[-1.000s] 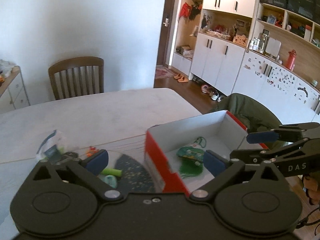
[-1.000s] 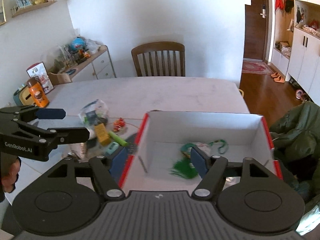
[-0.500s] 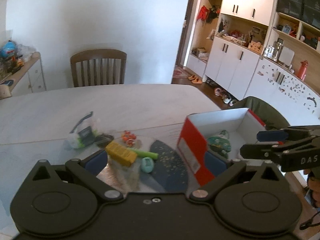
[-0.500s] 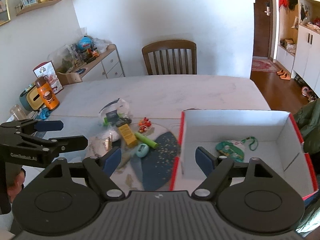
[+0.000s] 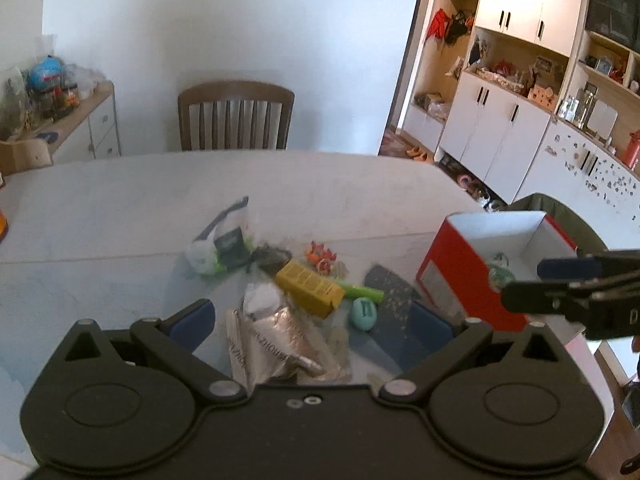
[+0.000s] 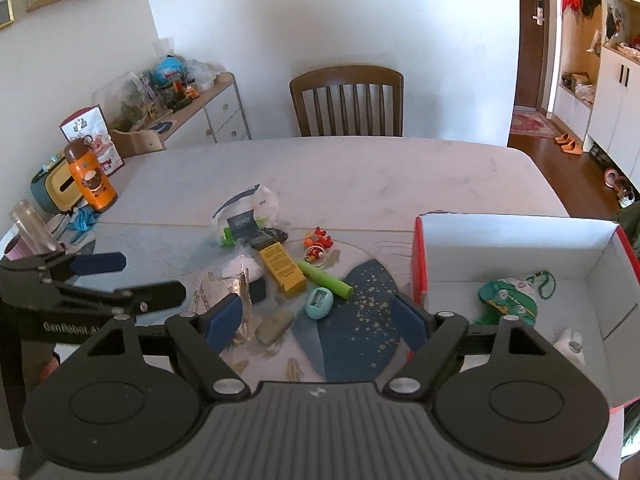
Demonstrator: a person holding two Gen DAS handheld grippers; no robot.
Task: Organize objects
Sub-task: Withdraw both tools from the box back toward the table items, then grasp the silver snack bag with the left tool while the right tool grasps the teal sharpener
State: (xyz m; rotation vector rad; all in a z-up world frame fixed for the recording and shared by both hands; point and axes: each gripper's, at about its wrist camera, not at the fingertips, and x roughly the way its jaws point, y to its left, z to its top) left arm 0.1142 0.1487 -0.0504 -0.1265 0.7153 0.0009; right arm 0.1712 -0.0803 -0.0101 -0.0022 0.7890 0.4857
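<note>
The clutter (image 6: 280, 268) we have to organize lies in a loose heap near the middle of the table (image 6: 360, 176), toward our near edge, with the red-and-white box (image 6: 520, 248) standing open just to its right near the table's right edge. We judge the box to be the collection bin: a green cartoon pouch (image 6: 506, 298) with a cord already lies on its floor, and a small white item sits in its near corner.

Still out on the table are a yellow carton (image 6: 282, 266), a green tube (image 6: 325, 278) leaning beside it, a teal egg-shaped thing (image 6: 319, 303) on the dark blue mat (image 6: 356, 320), an orange toy (image 6: 318, 240), a clear bag (image 6: 244, 216) with a dark card inside, and a crinkled silver packet (image 5: 276, 344) closest to us.

We hold our left gripper (image 5: 312, 320) spread wide and empty, low over the silver packet, which sits between its blue pads; that looks to us like the lead-up to a pick. Our right gripper (image 6: 316, 318) is likewise spread and carries nothing, hovering above the mat with the teal egg roughly centred ahead of it. Both grippers face the heap rather than the box, so we read this as choosing the next piece to move. The foil packet may crumple or slide when pinched.
</note>
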